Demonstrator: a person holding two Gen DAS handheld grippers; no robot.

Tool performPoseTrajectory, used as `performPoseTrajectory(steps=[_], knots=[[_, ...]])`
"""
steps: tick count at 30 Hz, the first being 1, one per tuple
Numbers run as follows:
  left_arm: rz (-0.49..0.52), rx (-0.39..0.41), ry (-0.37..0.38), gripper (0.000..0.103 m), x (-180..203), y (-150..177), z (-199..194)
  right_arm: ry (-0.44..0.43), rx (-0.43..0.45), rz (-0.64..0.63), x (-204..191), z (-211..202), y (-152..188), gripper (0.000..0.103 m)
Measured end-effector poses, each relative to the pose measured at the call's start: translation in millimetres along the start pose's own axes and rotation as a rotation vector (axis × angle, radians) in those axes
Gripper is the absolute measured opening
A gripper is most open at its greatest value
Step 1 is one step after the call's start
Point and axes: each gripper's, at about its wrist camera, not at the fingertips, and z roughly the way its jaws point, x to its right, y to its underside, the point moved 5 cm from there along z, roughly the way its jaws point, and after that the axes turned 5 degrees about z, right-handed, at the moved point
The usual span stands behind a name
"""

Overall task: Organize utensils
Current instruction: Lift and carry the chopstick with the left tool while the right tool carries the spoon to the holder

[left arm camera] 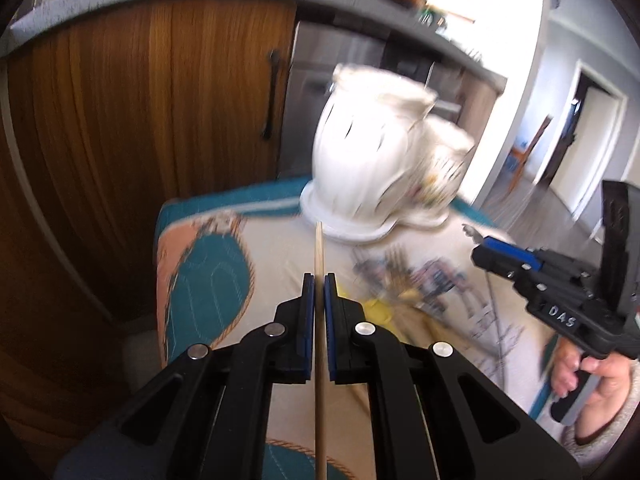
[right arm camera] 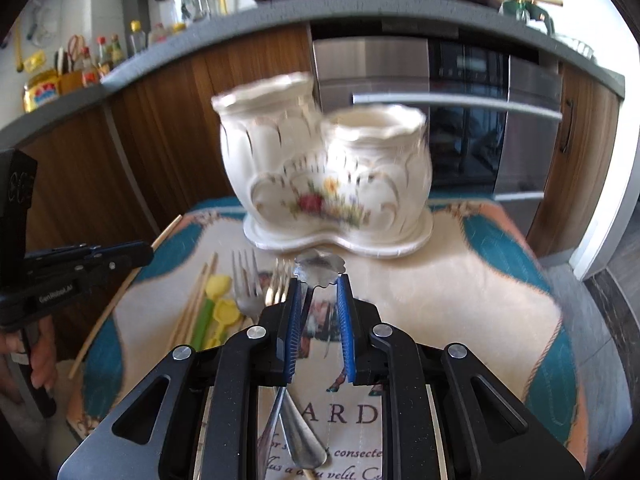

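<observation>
1. Clamping a thin wooden chopstick point(left arm camera: 319, 320) between nearly closed pads, my left gripper point(left arm camera: 319, 280) held the stick along its own line, tip aimed at the ceramic holder point(left arm camera: 360, 168); I judged that alignment was there so the stick could slide straight into an opening.
2. My right gripper point(right arm camera: 319, 284) had its jaws narrow around a scalloped metal spoon point(right arm camera: 320, 268), the bowl just past the fingertips and the handle trailing back under the frame. The blue pads point(right arm camera: 293, 320) seemed to press the neck, though blur kept me from being sure of contact on both sides.
3. Two forks point(right arm camera: 256, 284), a yellow-and-green plastic piece point(right arm camera: 218, 304) and more chopsticks point(right arm camera: 196, 304) lay on the printed cloth point(right arm camera: 460, 288) left of my right fingers, toward the cloth's left edge, not yet sorted.
4. The ceramic holder stood at the far edge of the cloth, two cups joined on one base, both mouths looking empty in the right wrist view.
5. Room looked good: bare cloth lay between both grippers and the holder, and the right side of the cloth was free. The wooden cabinet point(left arm camera: 140, 120) and oven front point(right arm camera: 480, 120) stood behind the far edge, so I reckoned an overshoot past the holder was the main risk.
</observation>
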Motion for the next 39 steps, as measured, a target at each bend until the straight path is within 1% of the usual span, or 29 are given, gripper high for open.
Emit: performPoseTrajectory(steps=[1, 3, 6, 9, 12, 14, 16, 17, 20, 22, 26, 29, 34, 36, 39], knots=[[0.000, 0.013, 0.004, 0.005, -0.5, -1.9, -1.4, -0.003, 0.022, 0.001, 0.6, -5.5, -2.5, 0.019], [-0.007, 0.068, 0.037, 0.005, 1.6, -8.8, -11.6, -0.018, 0.067, 0.007, 1.2, -16.4, -7.9, 0.019], [-0.013, 0.117, 0.046, 0.005, 4.0, -16.7, -22.5, -0.021, 0.135, 0.008, 1.9, -32.2, -16.0, 0.018], [-0.015, 0.168, 0.062, 0.005, 7.8, -26.3, -31.7, 0.001, 0.201, -0.011, 1.2, -44.1, -24.1, 0.018], [-0.003, 0.191, 0.068, 0.005, 12.3, -32.7, -35.9, 0.016, 0.241, -0.037, 0.1, -47.8, -29.7, 0.016], [0.001, 0.196, 0.070, 0.005, 13.6, -34.1, -36.7, 0.012, 0.244, -0.043, -0.3, -47.9, -30.6, 0.007], [0.000, 0.197, 0.079, 0.005, 13.9, -34.4, -35.3, 0.040, 0.242, -0.065, -2.1, -44.6, -31.4, 0.005], [0.000, 0.195, 0.084, 0.005, 14.6, -34.1, -34.3, 0.038, 0.228, -0.070, -2.6, -41.4, -30.4, 0.003], [-0.002, 0.184, 0.093, 0.005, 12.8, -31.0, -30.2, 0.015, 0.187, -0.046, 0.8, -31.4, -26.7, 0.002], [-0.004, 0.176, 0.101, 0.005, 11.1, -28.8, -26.1, 0.022, 0.169, -0.045, 2.1, -27.3, -23.3, 0.002], [-0.008, 0.170, 0.104, 0.005, 9.1, -26.4, -22.2, 0.008, 0.165, -0.037, 3.2, -27.7, -22.1, 0.002], [-0.017, 0.187, 0.115, 0.005, 8.4, -27.9, -25.6, -0.016, 0.190, -0.024, 2.4, -34.1, -24.6, 0.002], [-0.009, 0.229, 0.125, 0.005, 10.2, -38.3, -36.3, -0.060, 0.277, 0.009, 2.3, -56.9, -37.8, 0.002], [-0.011, 0.248, 0.142, 0.005, 11.9, -47.3, -39.6, -0.080, 0.309, 0.019, 2.1, -63.9, -49.4, 0.002], [-0.012, 0.295, 0.169, 0.005, 16.0, -72.4, -42.0, -0.098, 0.352, 0.024, 1.2, -69.2, -73.3, 0.002]])
